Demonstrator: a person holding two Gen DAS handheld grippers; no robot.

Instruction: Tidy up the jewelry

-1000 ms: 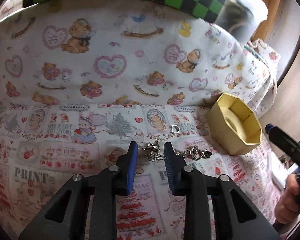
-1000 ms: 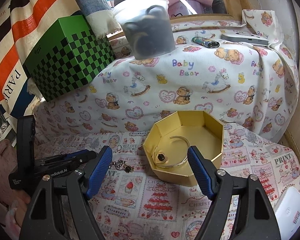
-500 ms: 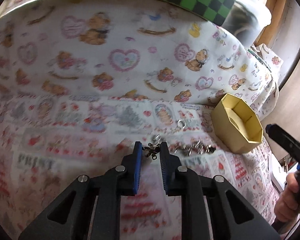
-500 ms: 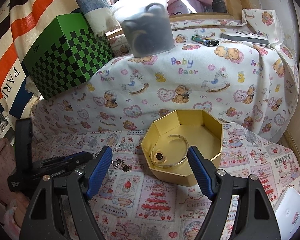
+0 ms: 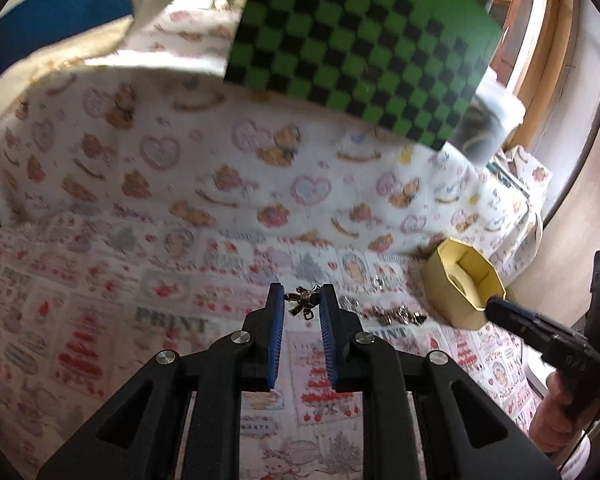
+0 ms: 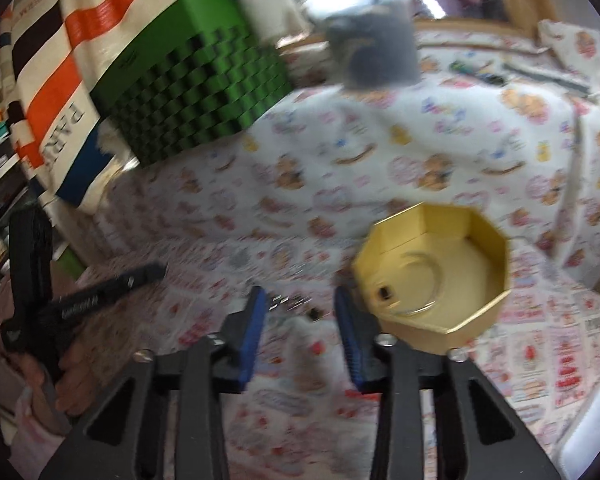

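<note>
Charm (image 5: 303,302) now lifted off cloth (image 5: 100,320).

Teddy-bear print cloth (image 6: 440,148) drapes raised ledge and flat surface below. Green-black checkered box (image 6: 192,80) on ledge; striped orange-black-cream bag (image 6: 60,64) left of box. Blurred grey lidded tub (image 6: 372,48) right of box. Wooden window frame (image 5: 540,52) behind tub, daylight entering.

Open printed cloth (image 5: 100,320) lies left; rightward, yellow box (image 5: 466,292) and loose jewelry (image 5: 388,314) (scattered) crowd passage.
</note>
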